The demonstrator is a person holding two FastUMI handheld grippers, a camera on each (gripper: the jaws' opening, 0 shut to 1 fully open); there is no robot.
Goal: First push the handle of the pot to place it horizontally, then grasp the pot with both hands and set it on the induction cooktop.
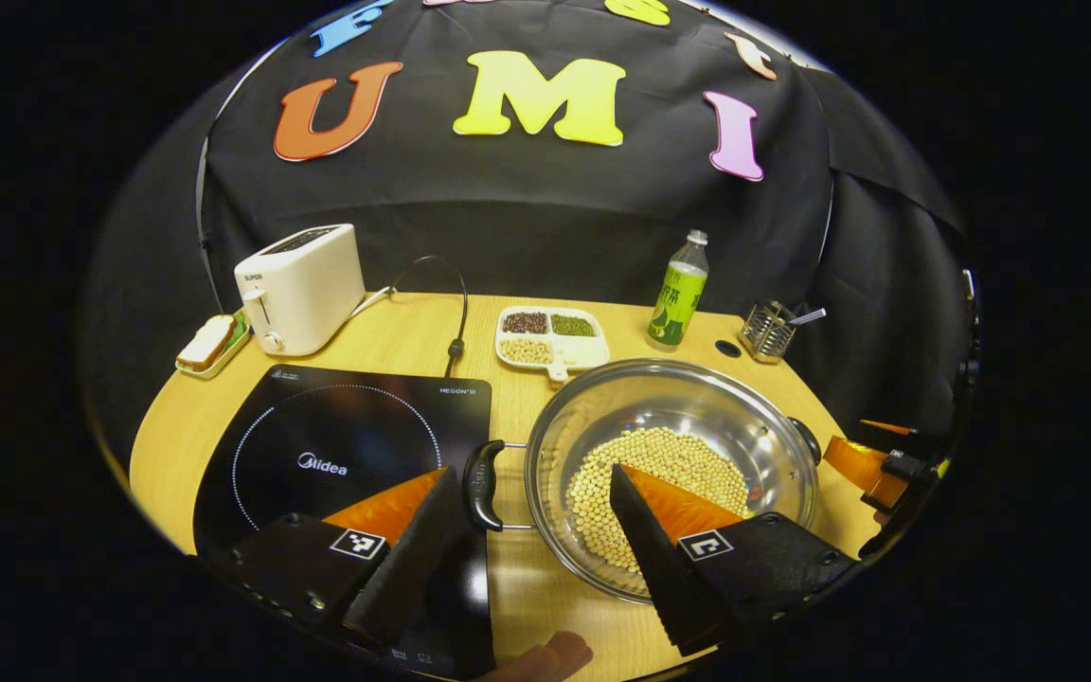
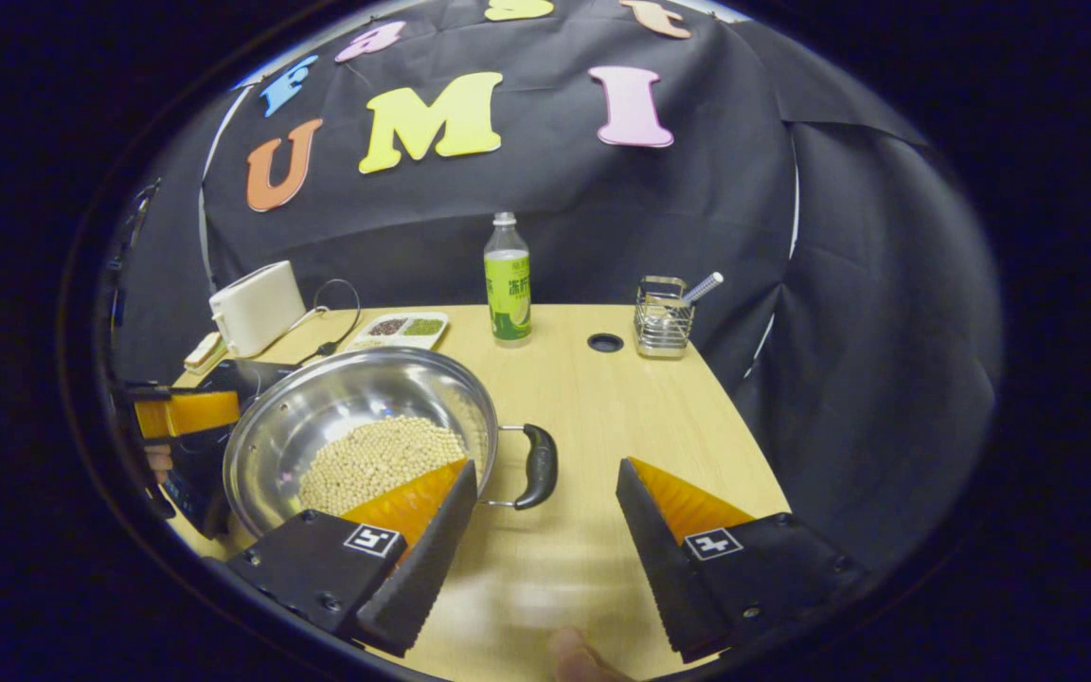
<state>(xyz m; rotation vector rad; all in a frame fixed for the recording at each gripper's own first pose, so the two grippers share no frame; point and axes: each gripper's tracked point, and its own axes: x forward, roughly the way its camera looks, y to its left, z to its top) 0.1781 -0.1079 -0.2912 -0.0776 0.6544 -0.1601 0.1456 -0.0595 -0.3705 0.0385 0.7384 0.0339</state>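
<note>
One pot point(image 1: 669, 474); one cooktop point(image 1: 347, 455); one toaster point(image 1: 301, 286)

The left gripper's own finger hides part of the pot point(image 1: 669, 455) rim; the bottle point(image 1: 679, 296) label is perhaps too small to read.

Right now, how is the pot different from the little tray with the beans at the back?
The pot is round, deep and shiny metal; the tray is white, flat and squarish with compartments. The pot holds one big heap of pale beans; the tray holds small portions of dark, green and pale ones. The pot has black handles on two sides; the tray has one small tab at its front. Both sit on the wooden table and hold dry beans.
</note>
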